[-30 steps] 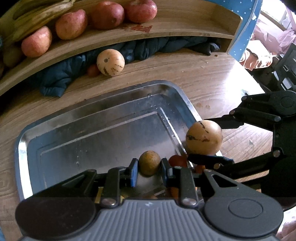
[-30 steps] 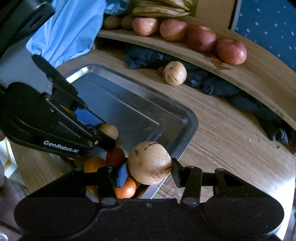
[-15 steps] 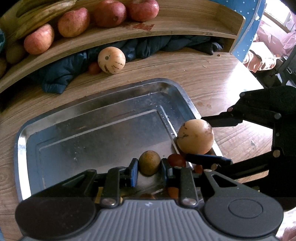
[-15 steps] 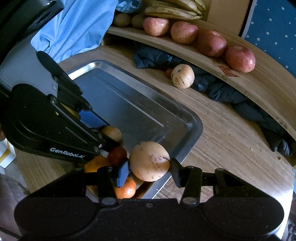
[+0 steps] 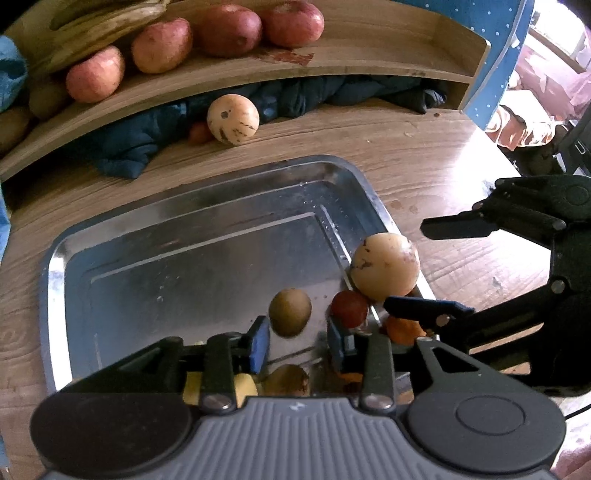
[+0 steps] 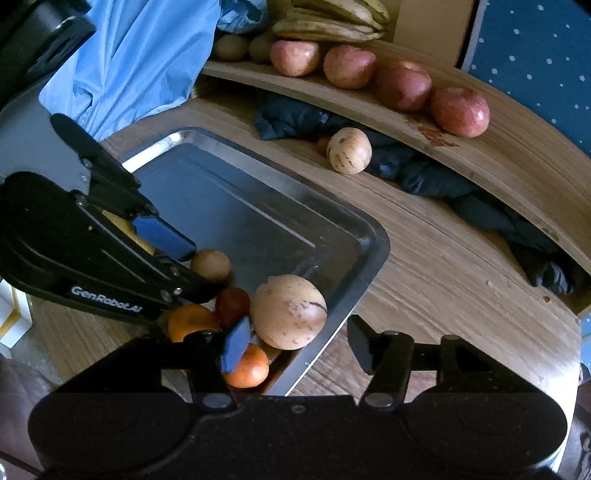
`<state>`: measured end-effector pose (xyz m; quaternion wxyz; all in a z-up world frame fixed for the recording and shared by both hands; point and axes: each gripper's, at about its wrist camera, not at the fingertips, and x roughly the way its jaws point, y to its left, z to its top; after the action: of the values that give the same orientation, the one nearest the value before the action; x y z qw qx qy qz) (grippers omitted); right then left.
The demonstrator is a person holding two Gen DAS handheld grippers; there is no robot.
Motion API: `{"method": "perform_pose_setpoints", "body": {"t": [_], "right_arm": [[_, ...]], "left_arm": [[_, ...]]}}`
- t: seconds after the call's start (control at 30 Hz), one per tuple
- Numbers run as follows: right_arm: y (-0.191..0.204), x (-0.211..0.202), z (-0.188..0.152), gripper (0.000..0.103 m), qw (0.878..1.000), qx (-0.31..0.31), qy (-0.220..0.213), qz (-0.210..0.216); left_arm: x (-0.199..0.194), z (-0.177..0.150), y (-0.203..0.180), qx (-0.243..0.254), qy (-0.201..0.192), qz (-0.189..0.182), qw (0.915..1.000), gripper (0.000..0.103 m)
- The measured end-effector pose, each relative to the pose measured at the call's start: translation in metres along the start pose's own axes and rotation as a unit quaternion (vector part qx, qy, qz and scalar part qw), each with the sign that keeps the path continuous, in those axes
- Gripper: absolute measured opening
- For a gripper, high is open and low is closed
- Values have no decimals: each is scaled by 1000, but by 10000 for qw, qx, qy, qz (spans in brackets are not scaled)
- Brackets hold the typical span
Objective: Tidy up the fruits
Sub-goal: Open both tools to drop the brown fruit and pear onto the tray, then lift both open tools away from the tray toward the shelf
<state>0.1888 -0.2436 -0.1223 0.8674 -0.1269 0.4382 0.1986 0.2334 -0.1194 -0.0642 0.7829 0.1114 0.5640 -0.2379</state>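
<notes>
A steel tray (image 5: 207, 206) lies on the wooden table; it also shows in the right wrist view (image 6: 369, 236). In its near corner sit a large pale melon (image 5: 384, 266) (image 6: 289, 311), a brown kiwi (image 5: 290, 311) (image 6: 210, 264), a dark red fruit (image 5: 349, 303) (image 6: 232, 305) and oranges (image 6: 248, 365). My left gripper (image 5: 297, 341) is open, with the kiwi just beyond its pads. My right gripper (image 6: 295, 345) (image 5: 436, 266) is open, its jaws wide on either side of the melon, which rests on the tray. A second pale melon (image 5: 232, 119) (image 6: 349, 150) lies on the table by a dark cloth.
A curved wooden shelf (image 5: 354, 59) (image 6: 517, 147) behind the tray carries red apples (image 5: 162, 45) (image 6: 460, 111), bananas (image 6: 328, 26) and kiwis. A dark blue cloth (image 5: 125, 147) lies under it. A blue bag (image 6: 140, 62) hangs at the left.
My right gripper carried the melon over the tray's corner, lowered it and opened; the melon now rests in the tray. My left gripper opened and released the kiwi.
</notes>
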Motion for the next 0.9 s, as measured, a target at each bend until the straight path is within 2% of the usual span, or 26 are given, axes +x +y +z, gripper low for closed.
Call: {"method": "perform_pose_setpoints", "body": {"t": [0.13, 0.33, 0.4, 0.5, 0.53, 0.77, 0.9], "right_arm": [[-3, -8, -2, 69, 10000, 75, -53, 10], [-6, -24, -5, 81, 9997, 151, -134, 158], [-5, -29, -6, 85, 9996, 134, -141, 217], [-4, -34, -8, 92, 9993, 111, -116, 325], [-4, -35, -9, 95, 9992, 114, -106, 360], [-2, -40, -10, 102, 9979, 239, -112, 584], [0, -38, -10, 102, 9971, 247, -60, 722]], "left_arm": [[-10, -3, 2, -78, -77, 13, 9999, 44], [-32, -9, 9, -134, -237, -24, 9996, 59], [-40, -13, 13, -126, -291, -84, 9995, 77], [-53, -22, 21, -196, -427, -181, 9987, 88], [-55, -24, 24, -228, -431, -180, 9986, 89], [-75, -39, 44, -628, -582, -114, 9963, 101], [-80, -45, 53, -778, -526, 117, 9955, 102]]}}
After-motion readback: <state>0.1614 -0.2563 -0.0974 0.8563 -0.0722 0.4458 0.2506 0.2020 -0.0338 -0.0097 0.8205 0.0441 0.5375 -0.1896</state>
